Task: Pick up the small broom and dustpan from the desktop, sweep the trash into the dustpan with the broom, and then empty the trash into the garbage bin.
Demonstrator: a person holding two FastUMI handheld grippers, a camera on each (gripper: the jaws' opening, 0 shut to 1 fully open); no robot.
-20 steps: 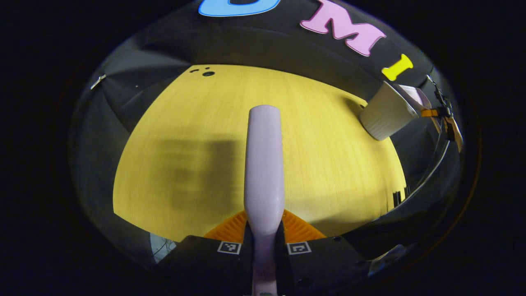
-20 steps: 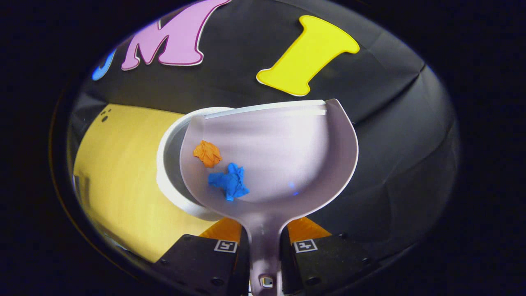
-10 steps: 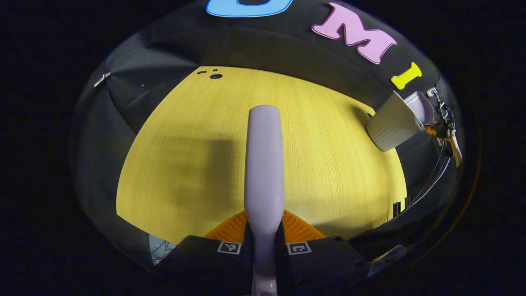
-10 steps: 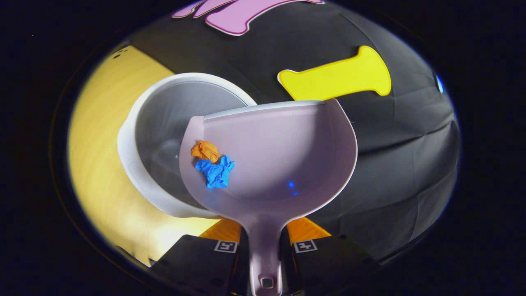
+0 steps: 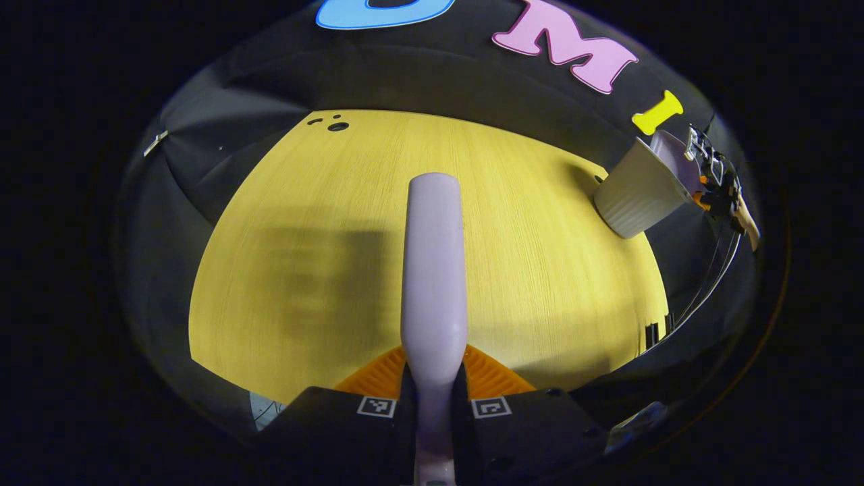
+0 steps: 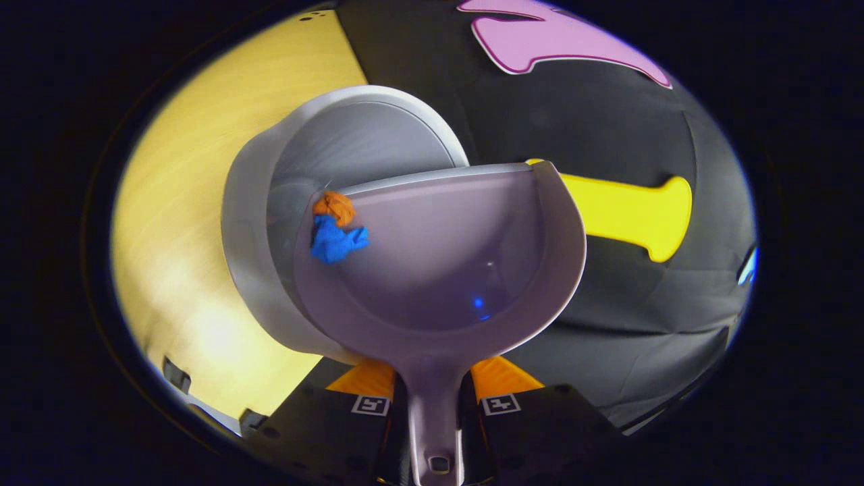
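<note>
1. Right tongs (image 6: 434,405) are clamped on the handle of the dustpan (image 6: 439,270), one finger on each side, and the pan is tipped out over the garbage bin (image 6: 256,270). In the right gripper view the pan's front lip sits above the bin's mouth.

2. The trash: an orange scrap (image 6: 334,206) and a blue scrap (image 6: 334,241) are bunched at the pan's left front corner, right at the lip, with the bin's grey inside showing just beyond them.

3. Risk one: that corner is close to the bin's near rim. If the pan rolls further left, I'd judge the scraps could slide off the side wall and land on the yellow tabletop (image 6: 182,202) instead of in the bin.

4. Risk two: crumpled scraps are light. A sharp flick could bounce them off the rim, and too gentle a tilt may leave them clinging in the corner.

5. Risk three: the grip is far back on a thin handle, so the pan could twist between the fingers.

6. Left tongs (image 5: 433,378) hold the broom (image 5: 434,270) by its handle, above bare tabletop, well apart from the bin (image 5: 634,199), which stands at the far right edge. A knock could tip it.
</note>
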